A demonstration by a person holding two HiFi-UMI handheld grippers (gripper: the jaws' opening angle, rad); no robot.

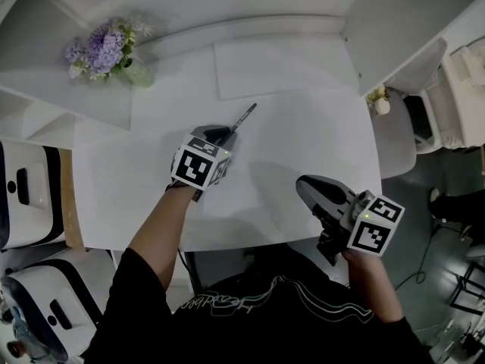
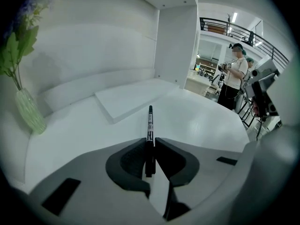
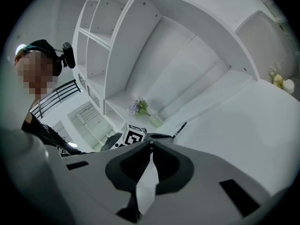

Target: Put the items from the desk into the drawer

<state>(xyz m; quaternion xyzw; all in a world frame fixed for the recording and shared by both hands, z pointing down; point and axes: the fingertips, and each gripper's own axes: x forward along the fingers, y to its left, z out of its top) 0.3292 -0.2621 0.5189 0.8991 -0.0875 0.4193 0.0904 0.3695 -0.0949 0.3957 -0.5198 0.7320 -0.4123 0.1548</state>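
A slim black pen (image 1: 244, 118) is pinched between the jaws of my left gripper (image 1: 224, 136), which hovers over the middle of the white desk (image 1: 311, 135). In the left gripper view the pen (image 2: 150, 125) runs straight out from my left gripper (image 2: 150, 146), its tip forward and above the desktop. My right gripper (image 1: 306, 185) hangs over the desk's front right edge, jaws shut with nothing between them. The right gripper view shows my right gripper (image 3: 150, 145) closed, with the left gripper's marker cube (image 3: 134, 136) and the pen (image 3: 179, 128) beyond it. No drawer is in view.
A vase of purple flowers (image 1: 106, 48) stands at the back left, and a flat white board (image 1: 280, 67) lies at the desk's back. A small potted plant (image 1: 378, 101) sits by the right edge. White-and-black machines (image 1: 26, 196) stand left of the desk. A person (image 2: 233, 81) stands far right.
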